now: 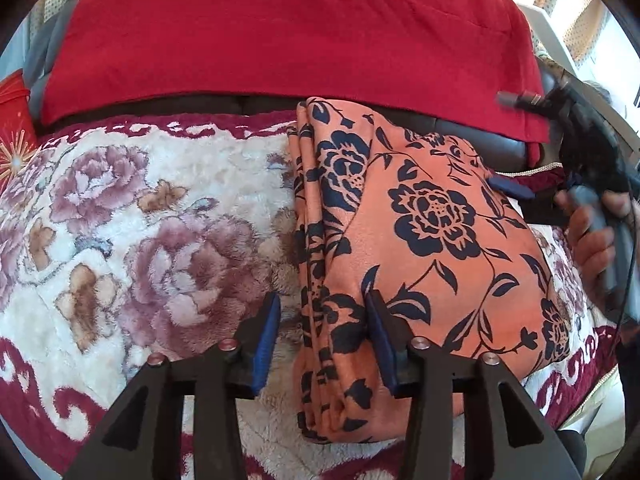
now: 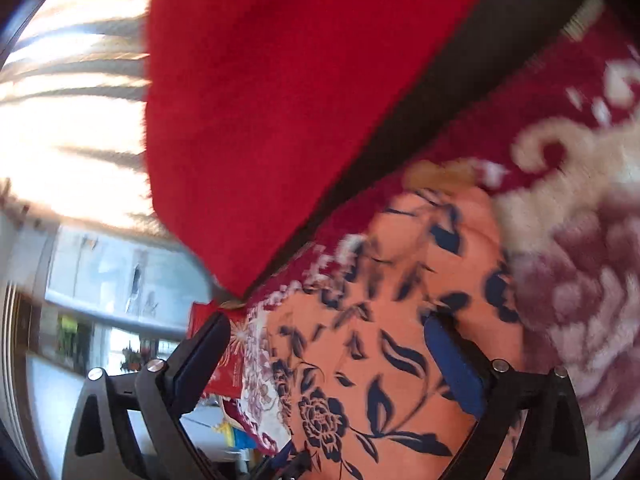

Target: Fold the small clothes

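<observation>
An orange garment with dark blue flowers (image 1: pixel 420 240) lies folded on a plush floral blanket (image 1: pixel 140 220). My left gripper (image 1: pixel 322 320) is open, its blue-padded jaws straddling the garment's layered left edge near the front, one on each side. My right gripper (image 2: pixel 332 344) is open and hovers over the same garment (image 2: pixel 380 340); that view is blurred by motion. In the left wrist view the right gripper (image 1: pixel 520 188) shows at the garment's far right corner, held by a hand (image 1: pixel 592 240).
A red cloth (image 1: pixel 280 32) drapes over a dark sofa back (image 1: pixel 224 104) behind the blanket. A red patterned item (image 1: pixel 14 128) lies at the far left. Bright windows (image 2: pixel 68 100) and a room floor show beyond the sofa's edge.
</observation>
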### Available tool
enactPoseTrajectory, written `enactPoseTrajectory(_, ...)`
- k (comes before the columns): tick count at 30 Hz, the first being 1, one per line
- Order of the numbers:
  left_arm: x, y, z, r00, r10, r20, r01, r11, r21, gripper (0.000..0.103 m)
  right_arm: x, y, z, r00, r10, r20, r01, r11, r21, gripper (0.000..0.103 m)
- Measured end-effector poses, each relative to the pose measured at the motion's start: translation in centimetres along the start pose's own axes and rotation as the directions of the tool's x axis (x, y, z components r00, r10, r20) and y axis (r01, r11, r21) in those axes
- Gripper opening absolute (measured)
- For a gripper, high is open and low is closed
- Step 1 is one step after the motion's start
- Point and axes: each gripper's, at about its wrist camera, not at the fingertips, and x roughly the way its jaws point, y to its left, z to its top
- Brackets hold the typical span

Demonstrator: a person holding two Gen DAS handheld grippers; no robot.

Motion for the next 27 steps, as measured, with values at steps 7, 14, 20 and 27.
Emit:
enactPoseTrajectory(7, -0.1, 0.0, -0.3, 1.000, 0.029, 0.007, -0.029, 1.000, 0.005, 0.056, -1.9, 1.6, -3.7, 0.997, -0.078, 0.017, 0.079, 0.996, -0.046, 0.097)
enactPoseTrajectory(14, -0.9, -0.1, -0.3, 1.000, 0.023, -0.001, -0.023, 1.000, -0.018, 0.055, -7.5, 1.5, -11.0, 0.968, -0.240, 0.069, 0.250, 0.947, -0.201, 0.097)
enactPoseTrajectory(20, -2.7, 2.3, 1.8, 0.992, -0.106, 0.066, 0.113, 0.988, -0.108, 0.063, -9.3, -2.9, -10.7, 0.981, -0.189, 0.046, 0.192, 0.978, -0.077, 0.097)
enactPoseTrajectory(27, 5.1, 5.2, 3.0, 0.919, -0.373, -0.129, 0.325, 0.900, -0.291, 0.064, -4.3, -3.6, -7.7, 0.988, -0.149, -0.048, 0.146, 0.987, -0.062, 0.095)
